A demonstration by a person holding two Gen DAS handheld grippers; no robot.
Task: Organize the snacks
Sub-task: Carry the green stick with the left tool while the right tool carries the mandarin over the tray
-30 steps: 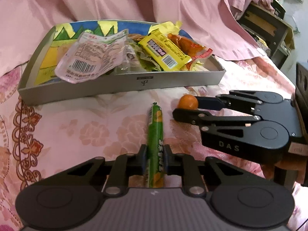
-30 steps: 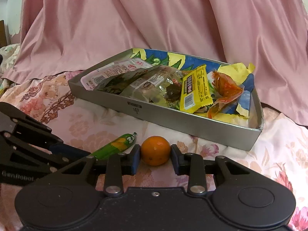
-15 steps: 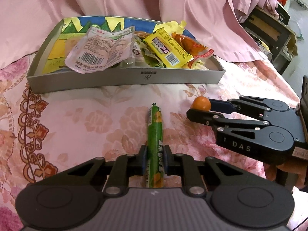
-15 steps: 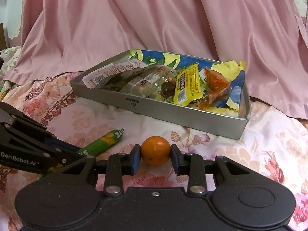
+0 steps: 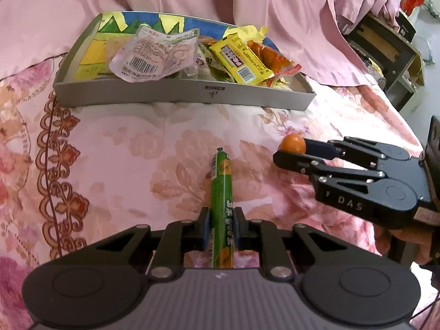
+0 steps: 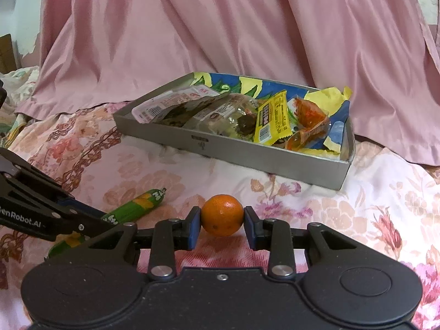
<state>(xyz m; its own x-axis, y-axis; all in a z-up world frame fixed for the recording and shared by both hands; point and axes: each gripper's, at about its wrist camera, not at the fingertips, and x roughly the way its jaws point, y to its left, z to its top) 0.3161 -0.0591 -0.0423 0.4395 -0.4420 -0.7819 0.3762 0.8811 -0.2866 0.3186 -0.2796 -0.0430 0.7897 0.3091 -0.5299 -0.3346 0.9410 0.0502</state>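
My left gripper (image 5: 221, 227) is shut on a green snack stick (image 5: 220, 189) that points away from me toward the box. My right gripper (image 6: 222, 221) is shut on a small orange (image 6: 222, 214), pads pressing both its sides. From the left wrist, the right gripper (image 5: 291, 151) sits to the right with the orange (image 5: 292, 143) at its tip. From the right wrist, the green stick (image 6: 137, 206) and the left gripper's fingers (image 6: 82, 220) lie at the lower left. A grey box (image 5: 178, 93) (image 6: 247, 154) holding several snack packets stands ahead of both.
A flowered pink cloth (image 5: 123, 165) covers the surface under everything. A pink satin drape (image 6: 220, 41) hangs behind the box. Inside the box a yellow packet (image 5: 239, 59) lies among several others. Dark shelving (image 5: 385, 49) stands at the far right.
Both grippers have drawn back from the box, which looks smaller and farther in both views. Each keeps its hold, the left on the green stick and the right on the orange.
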